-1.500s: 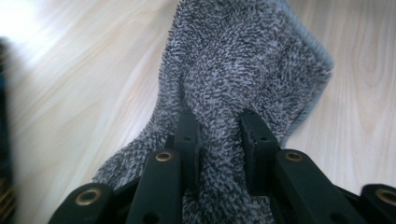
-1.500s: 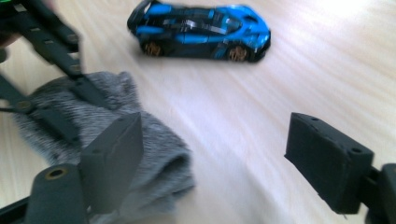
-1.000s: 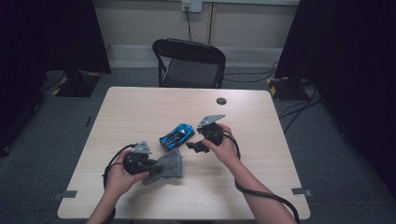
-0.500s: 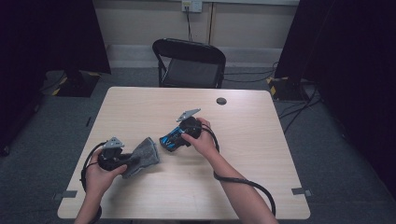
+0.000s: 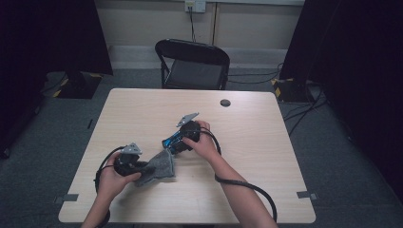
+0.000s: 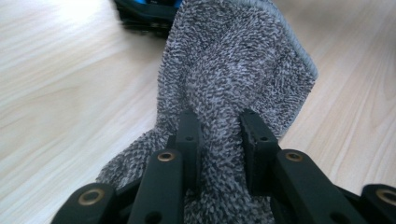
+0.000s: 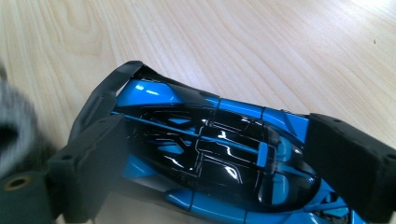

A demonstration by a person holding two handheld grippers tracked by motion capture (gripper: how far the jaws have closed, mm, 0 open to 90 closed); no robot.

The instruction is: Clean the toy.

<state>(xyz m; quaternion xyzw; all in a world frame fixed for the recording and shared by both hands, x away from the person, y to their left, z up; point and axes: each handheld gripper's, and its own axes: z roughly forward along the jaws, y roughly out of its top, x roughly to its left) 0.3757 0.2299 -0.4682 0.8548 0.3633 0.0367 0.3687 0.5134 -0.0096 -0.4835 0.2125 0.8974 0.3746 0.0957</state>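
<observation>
Grey terry cloth (image 6: 233, 70), soft and limp, bunched at the near-left of the pale wooden table (image 5: 266, 128): light, no stiffness, likely to sag and drag wherever it is not supported, and its looped pile should give the pads plenty of bite. The left gripper (image 5: 138, 166) is clamped on a fold of it, jaws drawn narrow with the fabric squeezed between them; the free end stands up ahead of the jaws toward the car. Next to the right, near the table's middle and just beside the cloth's far edge: blue and black toy sports car (image 7: 210, 154), glossy hard shell, probably light but slippery, with a thin rear wing that looks breakable. The right gripper (image 5: 178, 142) straddles it, jaws having just opened wide, one on each flank, pads seemingly not pressing. Best hold, in my judgement: across the body's sides at mid-length, clear of the wing and the wheels.
</observation>
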